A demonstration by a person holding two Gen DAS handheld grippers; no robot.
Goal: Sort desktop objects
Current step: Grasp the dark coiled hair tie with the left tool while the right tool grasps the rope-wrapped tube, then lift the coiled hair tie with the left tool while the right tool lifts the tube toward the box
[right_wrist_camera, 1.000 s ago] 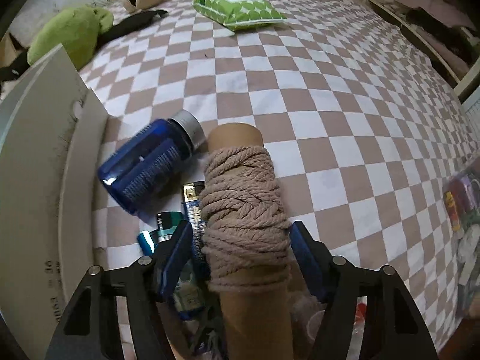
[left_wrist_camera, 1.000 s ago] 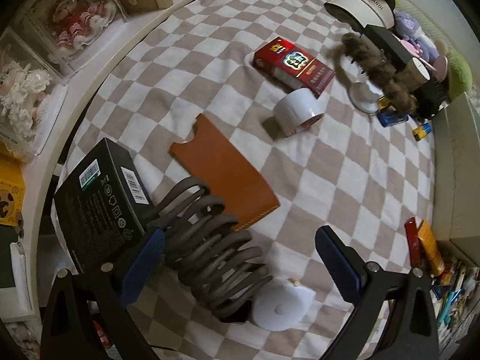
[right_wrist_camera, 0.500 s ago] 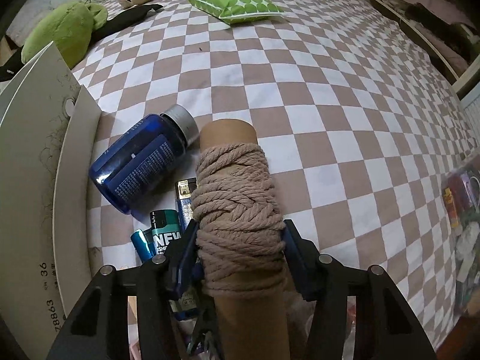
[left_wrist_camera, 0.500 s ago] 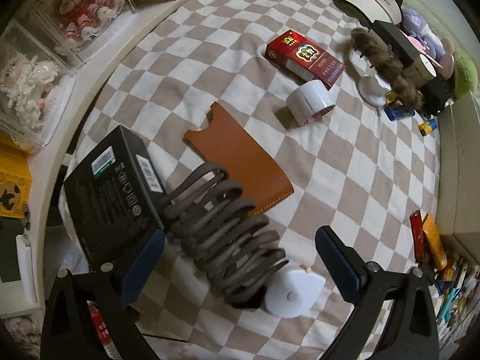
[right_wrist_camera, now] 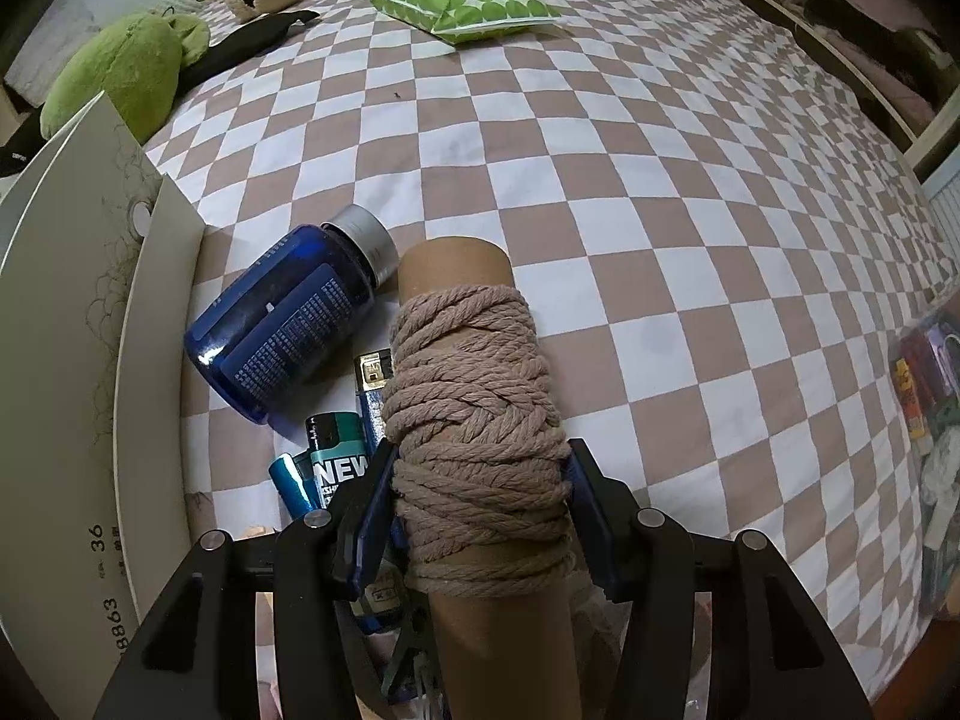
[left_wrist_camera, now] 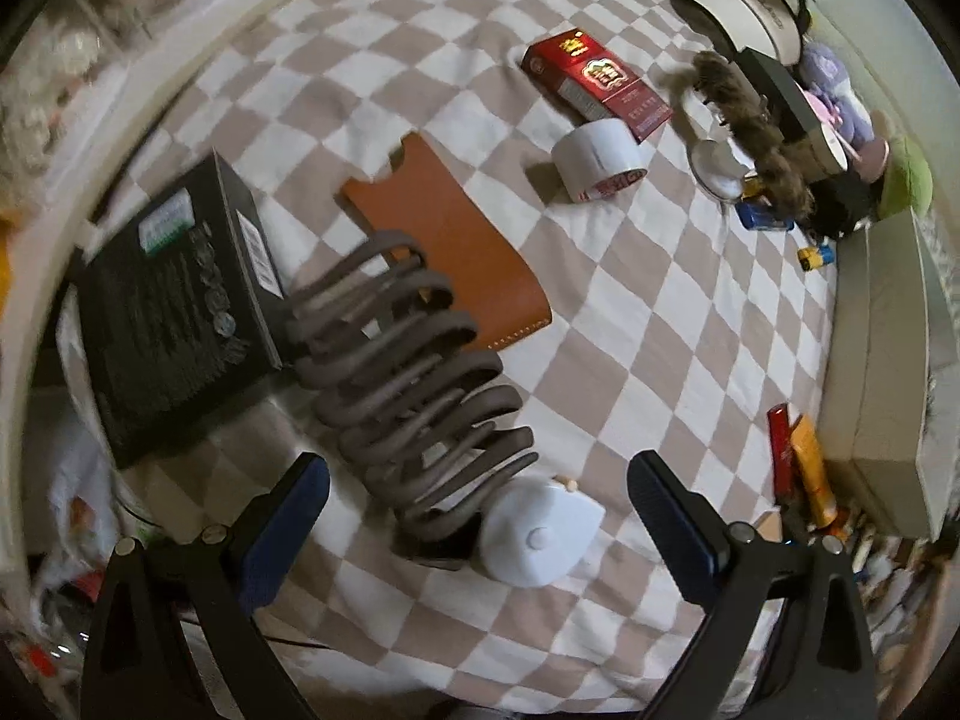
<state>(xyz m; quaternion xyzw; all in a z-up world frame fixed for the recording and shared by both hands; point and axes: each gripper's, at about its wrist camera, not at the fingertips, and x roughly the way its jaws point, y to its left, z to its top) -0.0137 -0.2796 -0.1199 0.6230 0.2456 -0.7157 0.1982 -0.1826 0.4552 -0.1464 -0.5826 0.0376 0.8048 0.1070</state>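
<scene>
In the right wrist view my right gripper [right_wrist_camera: 480,504] is shut on a rope spool [right_wrist_camera: 474,408], a cardboard tube wound with beige rope, its pads pressing the rope on both sides. The spool hangs over a blue bottle [right_wrist_camera: 288,330] and small batteries [right_wrist_camera: 336,462]. From the left wrist view the same spool [left_wrist_camera: 762,138] shows far off at the upper right. My left gripper [left_wrist_camera: 474,516] points straight down with its jaws wide and closing. A grey wire rack [left_wrist_camera: 414,390] and a white round device [left_wrist_camera: 540,534] lie between the pads, untouched.
On the checkered cloth lie a black box [left_wrist_camera: 174,312], a brown leather sleeve [left_wrist_camera: 450,246], a white tape roll [left_wrist_camera: 600,159] and a red box [left_wrist_camera: 600,84]. A green wipes pack [right_wrist_camera: 468,6], a green plush [right_wrist_camera: 120,72] and a pale board [right_wrist_camera: 78,360] appear in the right wrist view.
The right pads closed in onto the rope spool and it shifted slightly over the bottle and batteries. The left view turned a little, bringing the rack and white device between the jaws.
</scene>
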